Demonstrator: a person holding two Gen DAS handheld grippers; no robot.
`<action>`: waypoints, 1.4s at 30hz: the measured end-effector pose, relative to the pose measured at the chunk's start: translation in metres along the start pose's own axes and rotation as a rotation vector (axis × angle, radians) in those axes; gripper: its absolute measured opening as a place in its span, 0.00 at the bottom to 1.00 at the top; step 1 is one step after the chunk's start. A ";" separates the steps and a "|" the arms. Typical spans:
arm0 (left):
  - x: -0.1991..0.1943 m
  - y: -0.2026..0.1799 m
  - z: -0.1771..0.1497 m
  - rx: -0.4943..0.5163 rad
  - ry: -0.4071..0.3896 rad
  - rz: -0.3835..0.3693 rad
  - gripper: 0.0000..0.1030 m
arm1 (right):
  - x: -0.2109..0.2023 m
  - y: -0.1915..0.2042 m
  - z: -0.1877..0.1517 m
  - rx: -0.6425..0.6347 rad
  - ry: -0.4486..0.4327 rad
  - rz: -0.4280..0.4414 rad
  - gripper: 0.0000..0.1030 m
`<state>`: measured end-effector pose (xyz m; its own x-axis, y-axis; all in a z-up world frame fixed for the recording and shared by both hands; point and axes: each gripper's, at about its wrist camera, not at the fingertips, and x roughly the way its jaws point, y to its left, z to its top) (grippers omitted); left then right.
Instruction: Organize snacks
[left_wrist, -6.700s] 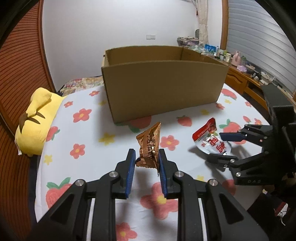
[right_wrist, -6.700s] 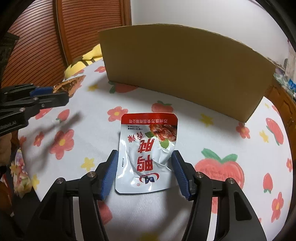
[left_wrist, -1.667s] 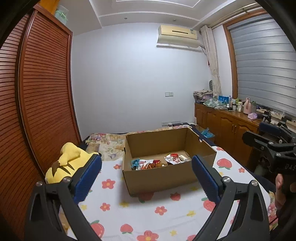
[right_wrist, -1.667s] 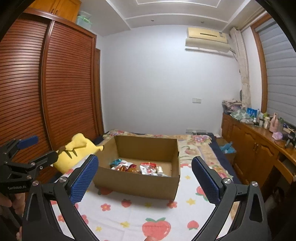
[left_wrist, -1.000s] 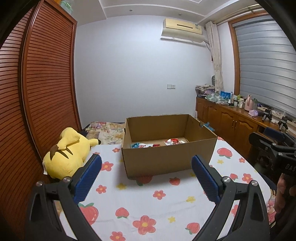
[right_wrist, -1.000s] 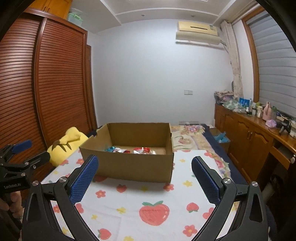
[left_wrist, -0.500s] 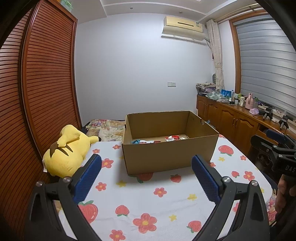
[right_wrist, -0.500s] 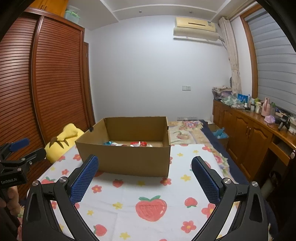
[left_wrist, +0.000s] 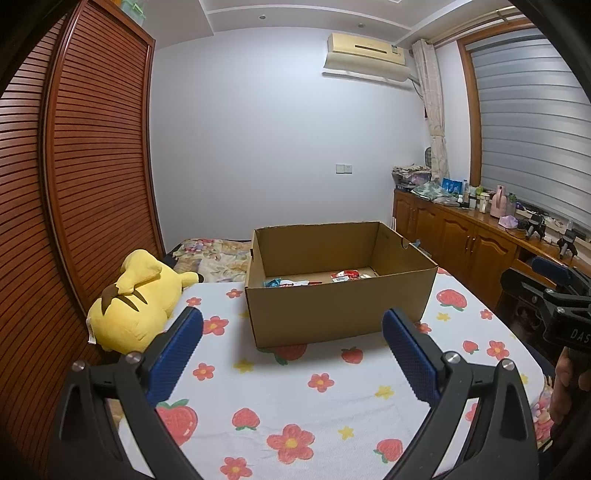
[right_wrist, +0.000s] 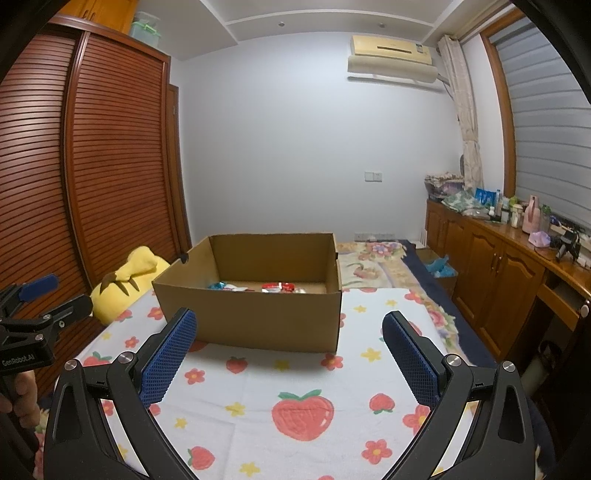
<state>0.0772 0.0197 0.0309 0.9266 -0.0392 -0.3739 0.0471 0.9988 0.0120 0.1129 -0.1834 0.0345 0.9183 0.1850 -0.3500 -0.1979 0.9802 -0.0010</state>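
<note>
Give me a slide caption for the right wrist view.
Open right gripper facing a cardboard box of snack packets.

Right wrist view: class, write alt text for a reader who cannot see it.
An open cardboard box holding a few snack packets sits on a strawberry-print cloth, framed by the open, empty right gripper. A yellow plush toy lies left of the box.

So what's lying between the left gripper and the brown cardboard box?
Nothing but bare flower-and-strawberry printed sheet, in the left wrist view, between the open left gripper and the brown cardboard box.
</note>
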 end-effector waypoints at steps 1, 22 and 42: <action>0.001 0.000 0.000 -0.001 0.000 0.000 0.96 | 0.000 0.001 0.000 0.000 0.001 0.002 1.00; -0.003 -0.001 0.001 0.002 -0.005 0.001 0.96 | 0.000 0.001 0.001 -0.002 -0.006 0.003 1.00; -0.005 -0.001 0.000 0.002 -0.009 -0.002 0.96 | 0.001 0.000 0.002 -0.001 -0.006 0.001 1.00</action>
<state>0.0723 0.0185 0.0328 0.9297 -0.0418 -0.3660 0.0500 0.9987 0.0131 0.1144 -0.1829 0.0361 0.9202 0.1864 -0.3442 -0.1990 0.9800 -0.0015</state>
